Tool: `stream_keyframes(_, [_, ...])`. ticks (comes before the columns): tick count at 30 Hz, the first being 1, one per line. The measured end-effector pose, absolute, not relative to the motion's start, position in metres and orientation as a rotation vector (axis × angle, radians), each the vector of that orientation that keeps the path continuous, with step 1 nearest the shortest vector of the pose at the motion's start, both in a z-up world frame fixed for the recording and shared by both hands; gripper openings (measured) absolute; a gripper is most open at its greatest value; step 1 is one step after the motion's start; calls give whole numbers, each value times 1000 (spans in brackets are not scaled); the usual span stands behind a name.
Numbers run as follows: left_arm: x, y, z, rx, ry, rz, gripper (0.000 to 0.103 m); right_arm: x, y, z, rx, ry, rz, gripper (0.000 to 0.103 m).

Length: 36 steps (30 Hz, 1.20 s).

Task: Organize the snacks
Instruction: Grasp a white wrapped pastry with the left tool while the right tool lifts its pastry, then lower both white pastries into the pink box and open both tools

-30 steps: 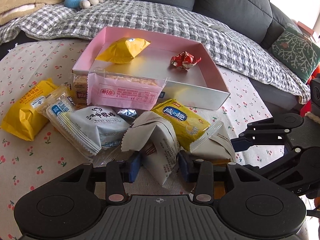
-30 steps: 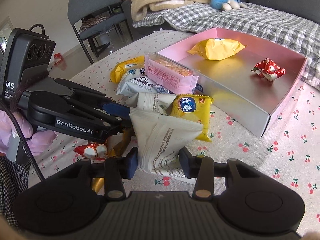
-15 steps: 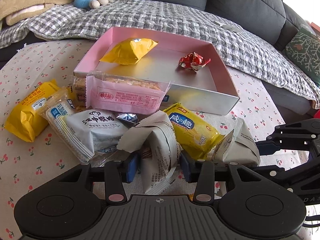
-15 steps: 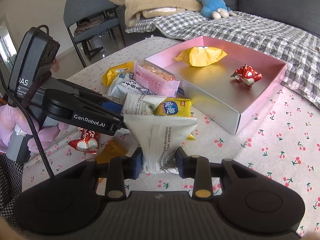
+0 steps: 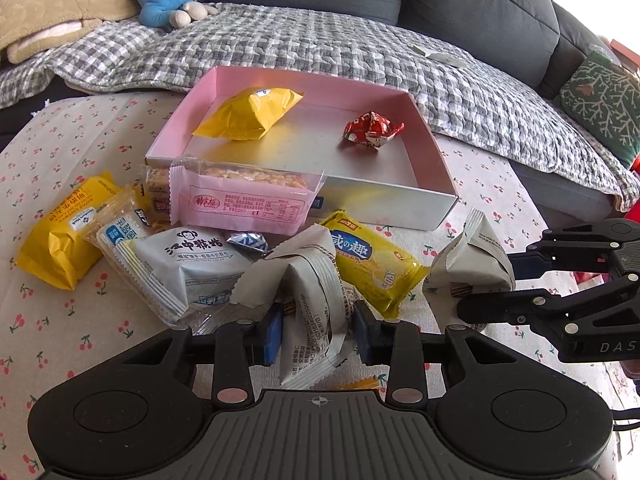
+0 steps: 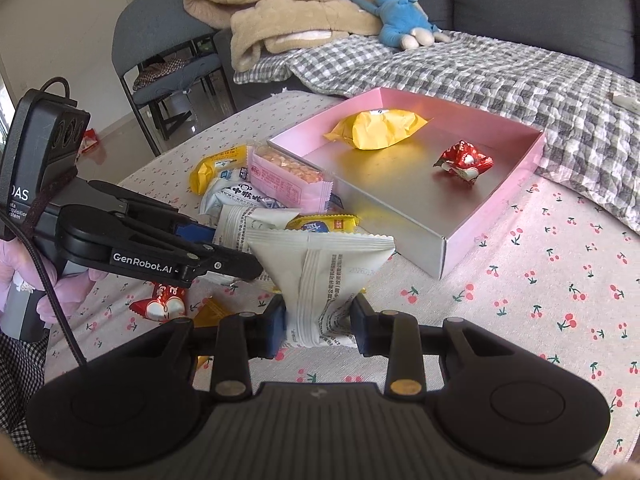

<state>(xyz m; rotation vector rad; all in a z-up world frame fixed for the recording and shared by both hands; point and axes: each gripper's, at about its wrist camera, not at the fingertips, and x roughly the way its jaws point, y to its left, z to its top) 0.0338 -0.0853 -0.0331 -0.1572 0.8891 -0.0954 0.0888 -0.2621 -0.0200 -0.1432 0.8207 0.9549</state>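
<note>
Two grey-white snack packets (image 5: 316, 300) (image 6: 320, 276) sit near the pile's front, each clamped mid-body: left tongs (image 5: 316, 330) on one, right tongs (image 6: 318, 330) on the other. Judged light, soft and crinkly, probably slippery; the sealed seam suits gripping. Pink box (image 6: 496, 208) lies beyond on the counter (image 6: 560, 300).

Your work surface: table under pale cloth printed with small red cherries (image 5: 80, 320). Lying directly on it:
- shallow pink cardboard box with silver floor (image 5: 434, 148), far side
- pink crisp-cake pack (image 5: 244, 204), leaning on box front wall
- yellow foil pouch (image 5: 60, 236), at left
- white pouch with monkey logo (image 5: 192, 264)
- yellow biscuit pack with blue label (image 5: 372, 264)
- red foil candy (image 6: 162, 300), near edge
</note>
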Motion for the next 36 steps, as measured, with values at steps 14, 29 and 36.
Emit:
stream_keyframes(14, [27,-80,-3,-155,829,-138,32,103,-265,-10,-99,812,906,31])
stream_keyframes(29, [58,-59,36,-155,754,-150,32,140,-255,-1,-11,795,822,31])
stream_keyframes(36, [95,-56,35,-159,758,-169,32,163,-249,-10,33,791,762,31])
